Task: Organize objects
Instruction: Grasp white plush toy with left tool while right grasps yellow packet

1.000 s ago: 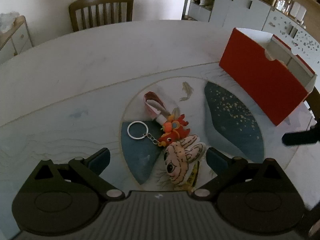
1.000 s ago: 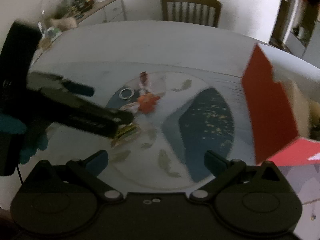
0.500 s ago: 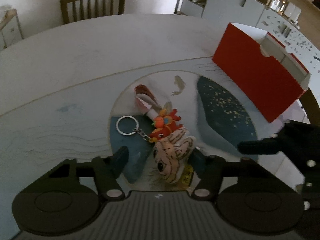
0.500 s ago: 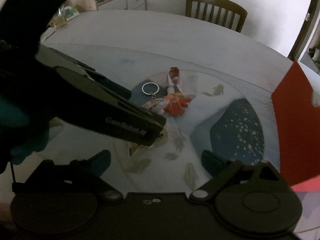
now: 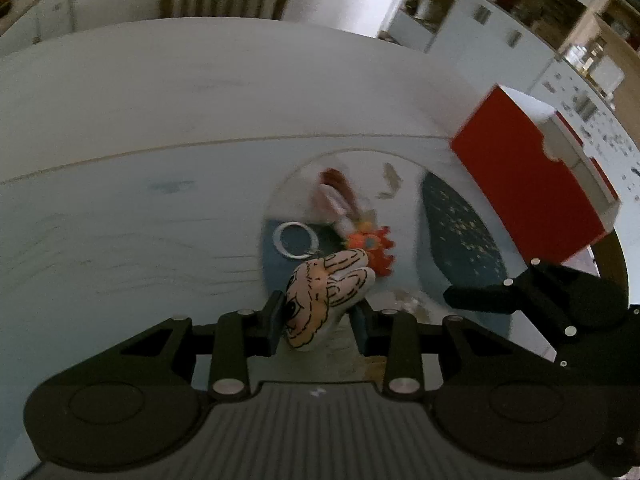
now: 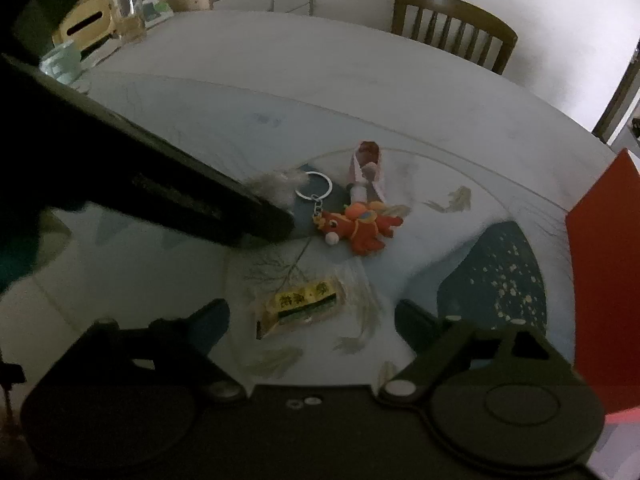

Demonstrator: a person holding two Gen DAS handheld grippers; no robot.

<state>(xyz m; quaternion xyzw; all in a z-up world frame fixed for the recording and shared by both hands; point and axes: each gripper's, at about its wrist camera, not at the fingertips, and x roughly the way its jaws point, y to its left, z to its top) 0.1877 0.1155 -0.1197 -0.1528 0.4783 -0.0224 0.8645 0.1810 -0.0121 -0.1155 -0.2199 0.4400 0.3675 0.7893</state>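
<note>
My left gripper (image 5: pixel 318 326) is shut on a beige plush toy (image 5: pixel 326 294) with black line markings and holds it lifted off the table. Beyond it lie an orange dragon keychain (image 5: pixel 372 250) with a metal ring (image 5: pixel 294 234) and a small pink shoe (image 5: pixel 334 196). In the right wrist view my right gripper (image 6: pixel 312 320) is open and empty above a yellow-green packet (image 6: pixel 300 306). The keychain (image 6: pixel 358 228) and the shoe (image 6: pixel 368 168) lie further out. The left gripper's arm (image 6: pixel 140 176) crosses the left side, hiding most of the plush.
A red open box (image 5: pixel 532 184) stands at the table's right side, also at the right edge of the right wrist view (image 6: pixel 604 264). A wooden chair (image 6: pixel 452 36) stands at the far edge. A tissue box and a glass (image 6: pixel 96 20) sit far left.
My left gripper closed on the plush toy and lifted it off the table. The yellow-green packet that lay under it is uncovered. My right gripper moved in closer over the packet.
</note>
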